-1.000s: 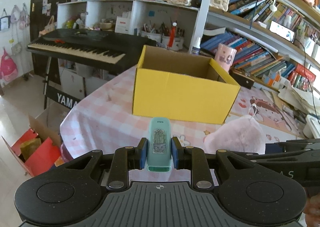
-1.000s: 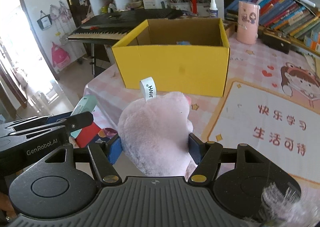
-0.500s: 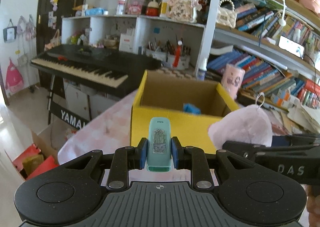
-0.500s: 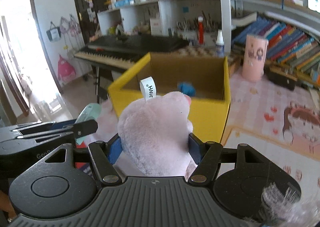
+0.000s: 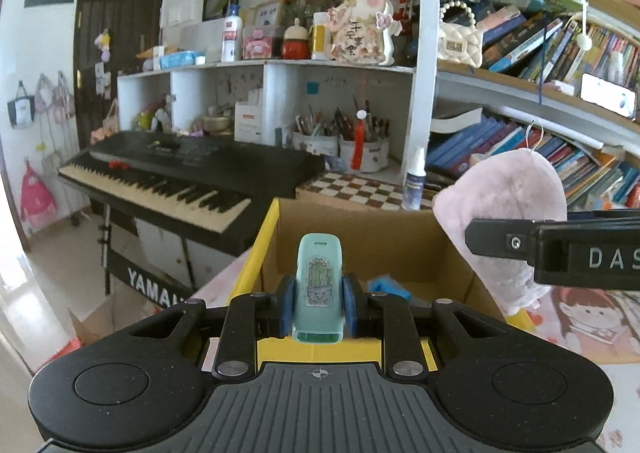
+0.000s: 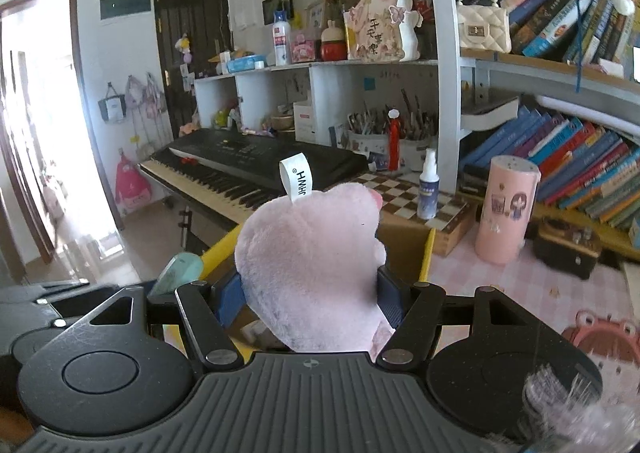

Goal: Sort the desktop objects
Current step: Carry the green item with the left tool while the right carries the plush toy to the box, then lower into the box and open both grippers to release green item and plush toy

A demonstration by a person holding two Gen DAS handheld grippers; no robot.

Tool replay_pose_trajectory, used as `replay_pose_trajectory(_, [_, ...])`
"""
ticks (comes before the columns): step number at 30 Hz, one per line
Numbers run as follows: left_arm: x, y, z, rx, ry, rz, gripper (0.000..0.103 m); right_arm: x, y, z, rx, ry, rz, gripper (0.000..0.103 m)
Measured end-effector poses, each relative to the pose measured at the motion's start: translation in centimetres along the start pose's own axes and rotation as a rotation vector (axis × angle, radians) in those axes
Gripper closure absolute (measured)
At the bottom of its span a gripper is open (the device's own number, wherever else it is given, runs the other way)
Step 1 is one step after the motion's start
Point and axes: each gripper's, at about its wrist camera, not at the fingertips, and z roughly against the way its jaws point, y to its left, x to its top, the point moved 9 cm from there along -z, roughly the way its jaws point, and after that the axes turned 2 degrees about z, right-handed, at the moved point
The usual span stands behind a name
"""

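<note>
My left gripper [image 5: 318, 303] is shut on a small mint-green stapler [image 5: 319, 285] with a cactus sticker, held just above the near wall of the yellow cardboard box [image 5: 260, 249]. A blue object [image 5: 386, 286] lies inside the box. My right gripper [image 6: 310, 295] is shut on a pink plush toy [image 6: 310, 265] with a white tag, held over the same box [image 6: 426, 253]. In the left wrist view the plush [image 5: 504, 205] and one finger of the right gripper show at the right. The stapler's tip [image 6: 180, 267] shows at the left in the right wrist view.
A black keyboard [image 5: 168, 181] stands beyond the box on the left. White shelves with pen cups [image 5: 340, 141] and a bookshelf [image 5: 540, 53] rise behind. A pink cylinder [image 6: 506, 209], a spray bottle [image 6: 428, 189] and a chequered box [image 6: 404, 197] stand on the pink tablecloth to the right.
Both grippers have risen and moved forward over the yellow box, each keeping its hold. The box's inside with the blue object has come into view.
</note>
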Motion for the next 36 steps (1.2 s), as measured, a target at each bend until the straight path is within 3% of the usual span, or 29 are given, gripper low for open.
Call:
replay_pose_trajectory(9, [-0.6,-0.8,-4.3,0.058,0.079,-0.084,0.080,-1.0,-2.5,-4.2,0.009,0.049,0.013,0.039])
replay_pose_trajectory(17, [-1.9,-1.2,-6.7,0.069,0.164,-0.119,0.080,-2.7,-1.7,-7.3,0.077,0.138,0.093,0.039])
replay_pose_trajectory(26, [-3.3,-1.3,-8.6,0.061,0.243,-0.116,0.080,-4.5,-2.5,-10.1,0.125,0.263,0.106,0.038])
replay_pose_trajectory(33, [-3.7,-1.1,-9.5,0.052,0.281,-0.086,0.079,-4.5,-2.1,-11.5,0.187,0.315,0.187,0.036])
replay_pose_trajectory(36, [-3.8,-1.0,-9.6,0.059,0.284,-0.085,0.073,-4.5,-2.1,-12.0,0.207,0.329,0.214,0.033])
